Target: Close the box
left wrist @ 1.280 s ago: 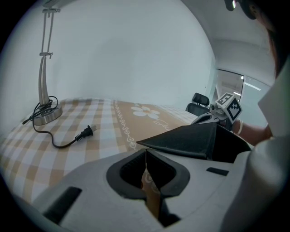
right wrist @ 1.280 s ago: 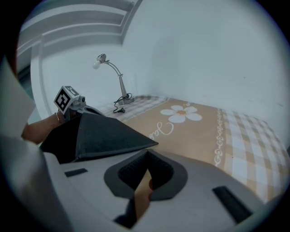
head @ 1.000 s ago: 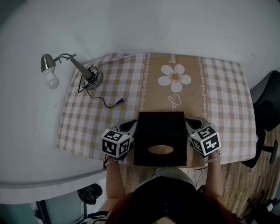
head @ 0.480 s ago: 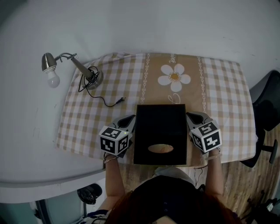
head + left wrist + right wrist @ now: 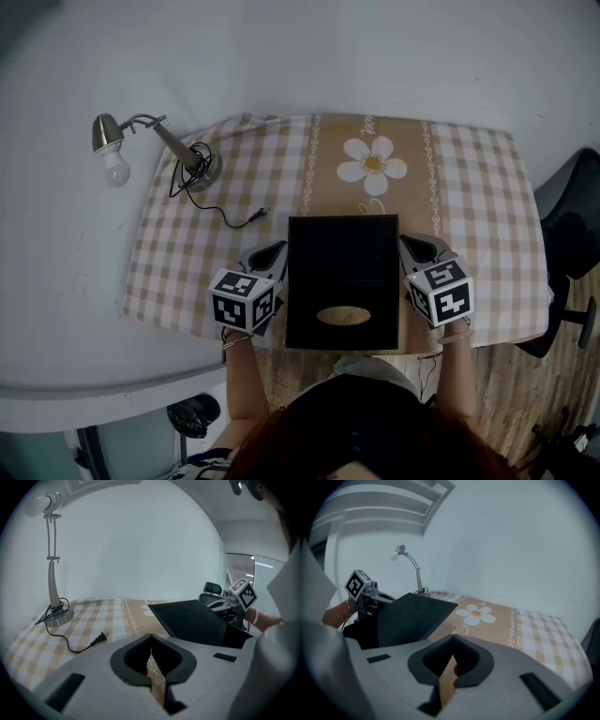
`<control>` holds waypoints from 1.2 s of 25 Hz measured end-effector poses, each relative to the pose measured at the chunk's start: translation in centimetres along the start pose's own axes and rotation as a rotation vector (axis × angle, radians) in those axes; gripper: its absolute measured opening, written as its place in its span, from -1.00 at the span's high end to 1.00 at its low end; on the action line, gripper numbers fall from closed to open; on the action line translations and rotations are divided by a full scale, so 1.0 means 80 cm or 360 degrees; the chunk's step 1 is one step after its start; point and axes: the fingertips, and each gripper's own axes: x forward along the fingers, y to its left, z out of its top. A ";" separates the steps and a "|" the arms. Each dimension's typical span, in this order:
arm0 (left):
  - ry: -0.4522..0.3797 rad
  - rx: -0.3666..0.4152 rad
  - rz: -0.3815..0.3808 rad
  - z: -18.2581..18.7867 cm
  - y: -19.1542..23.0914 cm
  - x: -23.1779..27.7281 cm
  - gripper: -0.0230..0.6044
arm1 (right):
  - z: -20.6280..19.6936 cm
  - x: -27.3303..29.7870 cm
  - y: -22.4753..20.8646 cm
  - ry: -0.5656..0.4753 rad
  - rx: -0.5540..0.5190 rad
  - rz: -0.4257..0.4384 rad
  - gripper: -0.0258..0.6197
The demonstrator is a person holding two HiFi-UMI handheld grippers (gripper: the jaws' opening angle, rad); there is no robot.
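**Lid Tipped Up Higher, Box Not Shut Yet**

The left gripper (image 5: 151, 638) is seen with its two jaws pressed together, and nothing is held between them. The right gripper (image 5: 452, 643) is the same: jaws together, nothing held. In the head view, one gripper is placed at each side of the black box (image 5: 236, 637), low in the middle of the frame. How the box is touched cannot be told.

The flat black lid (image 5: 342, 267) is seen tilted over the box. A second ago its far edge was lower in the frame. Now it is stretched further up towards the daisy (image 5: 372, 167) on the tablecloth (image 5: 469, 187), and it is seen higher in both gripper views. So the lid is likely being swung, but it is not lying flat yet.

The lamp (image 5: 155, 141) and its plug (image 5: 258, 217) are left alone at the upper left.
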 end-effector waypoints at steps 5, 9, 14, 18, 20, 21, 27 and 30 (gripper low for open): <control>-0.0030 -0.0006 0.0015 0.006 0.000 -0.005 0.84 | 0.008 -0.007 0.001 -0.0031 0.0023 -0.0047 0.87; -0.0052 -0.0008 0.0030 0.010 -0.002 -0.009 0.84 | 0.012 -0.012 0.001 -0.0056 0.0045 -0.0080 0.87; -0.0083 -0.0004 0.0045 0.015 -0.004 -0.016 0.84 | 0.014 -0.019 0.000 -0.0073 0.0048 -0.0116 0.87; -0.0105 0.0005 0.0077 0.018 -0.006 -0.022 0.84 | 0.016 -0.026 0.001 -0.0087 0.0063 -0.0154 0.87; -0.0120 0.0002 0.0088 0.020 -0.006 -0.025 0.84 | 0.018 -0.029 0.001 -0.0094 0.0074 -0.0178 0.87; -0.0128 0.0000 0.0091 0.020 -0.007 -0.026 0.84 | 0.018 -0.031 0.002 -0.0100 0.0081 -0.0189 0.87; -0.0175 -0.0009 0.0123 0.024 -0.011 -0.036 0.84 | 0.020 -0.042 0.004 -0.0133 0.0112 -0.0249 0.87; -0.0198 -0.0009 0.0147 0.025 -0.012 -0.042 0.84 | 0.021 -0.048 0.005 -0.0148 0.0133 -0.0293 0.87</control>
